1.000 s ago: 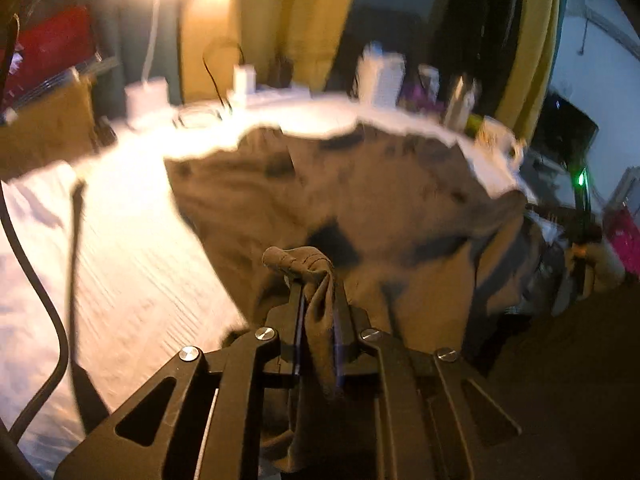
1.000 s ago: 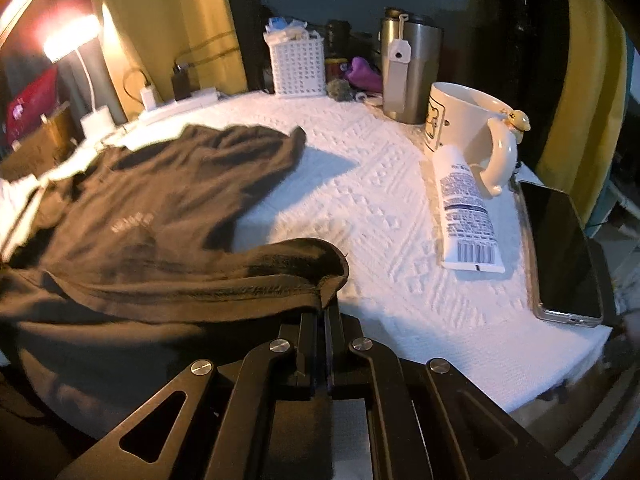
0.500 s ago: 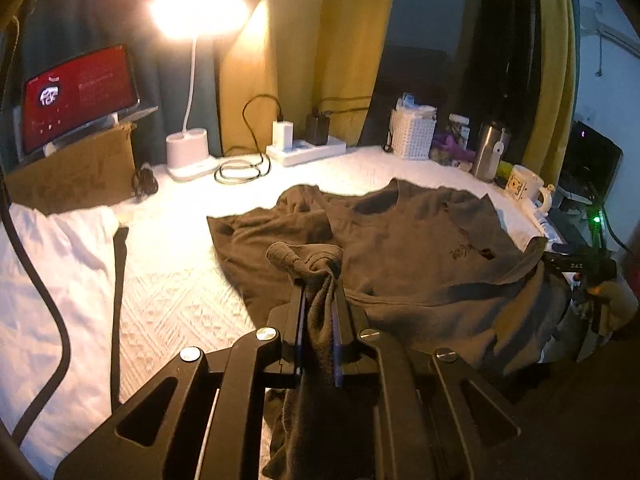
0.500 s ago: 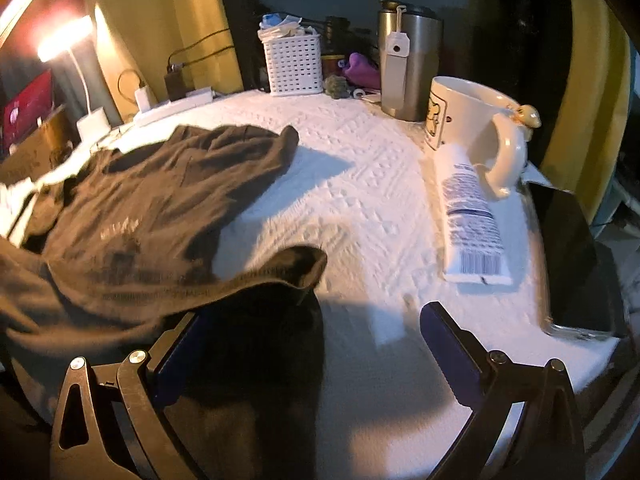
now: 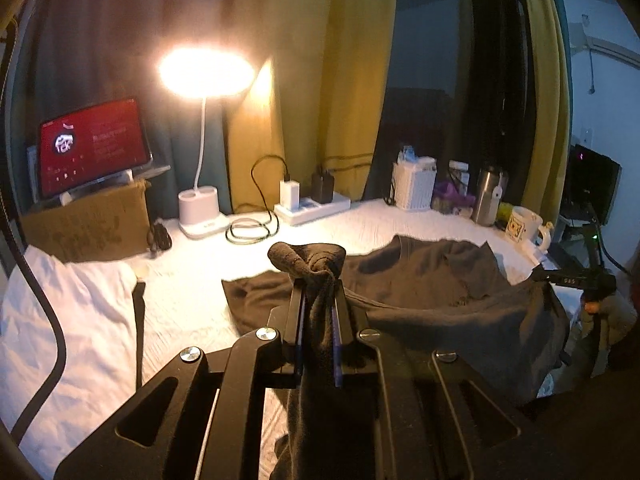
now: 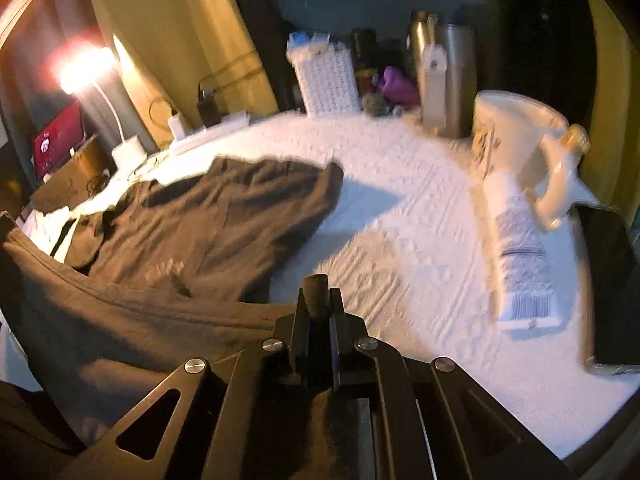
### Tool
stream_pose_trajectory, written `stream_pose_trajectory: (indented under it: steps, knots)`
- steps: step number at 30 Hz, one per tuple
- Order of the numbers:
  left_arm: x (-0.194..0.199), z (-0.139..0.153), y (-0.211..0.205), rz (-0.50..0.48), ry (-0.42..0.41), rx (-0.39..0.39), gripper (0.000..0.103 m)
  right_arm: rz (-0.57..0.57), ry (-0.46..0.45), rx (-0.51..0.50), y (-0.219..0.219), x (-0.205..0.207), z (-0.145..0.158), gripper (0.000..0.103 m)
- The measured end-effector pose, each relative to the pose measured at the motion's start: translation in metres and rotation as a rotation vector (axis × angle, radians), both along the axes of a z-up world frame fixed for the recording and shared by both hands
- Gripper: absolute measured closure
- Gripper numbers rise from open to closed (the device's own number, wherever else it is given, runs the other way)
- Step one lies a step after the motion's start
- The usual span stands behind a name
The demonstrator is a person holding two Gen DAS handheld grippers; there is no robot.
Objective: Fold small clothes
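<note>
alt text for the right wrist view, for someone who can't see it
The right gripper is shut on the edge of a dark shirt spread over a white bedspread. To the right lie a tube, a mug and a phone.

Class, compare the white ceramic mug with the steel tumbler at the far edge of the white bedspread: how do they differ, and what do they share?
The white ceramic mug is squat and wide; the steel tumbler is tall and narrow. The mug has a curved handle and a printed picture on its side; the tumbler has neither, but a white tag hangs on it. The mug is matte cream-white; the tumbler is shiny grey metal. Both stand upright, close together.
</note>
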State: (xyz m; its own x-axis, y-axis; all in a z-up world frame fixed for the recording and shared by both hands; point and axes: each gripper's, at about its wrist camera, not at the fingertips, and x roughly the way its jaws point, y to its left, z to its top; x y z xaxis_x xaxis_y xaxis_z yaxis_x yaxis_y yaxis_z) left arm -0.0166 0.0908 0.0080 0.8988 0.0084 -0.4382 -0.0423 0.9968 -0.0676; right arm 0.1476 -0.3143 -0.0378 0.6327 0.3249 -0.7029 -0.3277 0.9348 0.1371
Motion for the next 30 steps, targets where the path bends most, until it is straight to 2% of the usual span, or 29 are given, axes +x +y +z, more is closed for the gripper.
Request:
stream_pose_trajectory:
  steps: [6,12,22,30]
  knots:
    - [0.003,0.014,0.003,0.012,-0.051,0.029,0.094,-0.008,-0.112,-0.005,0.001,-0.002,0.047,0.096]
    - [0.014,0.023,0.008,0.03,-0.071,0.08,0.094,0.004,-0.195,0.013,0.01,0.011,0.081,0.096]
    - [0.044,0.027,0.022,0.046,-0.067,0.125,0.094,0.031,-0.243,0.01,0.034,0.062,0.106,0.096]
    - [0.084,0.021,0.037,0.054,-0.024,0.146,0.094,0.051,-0.232,-0.009,0.05,0.105,0.104,0.096]
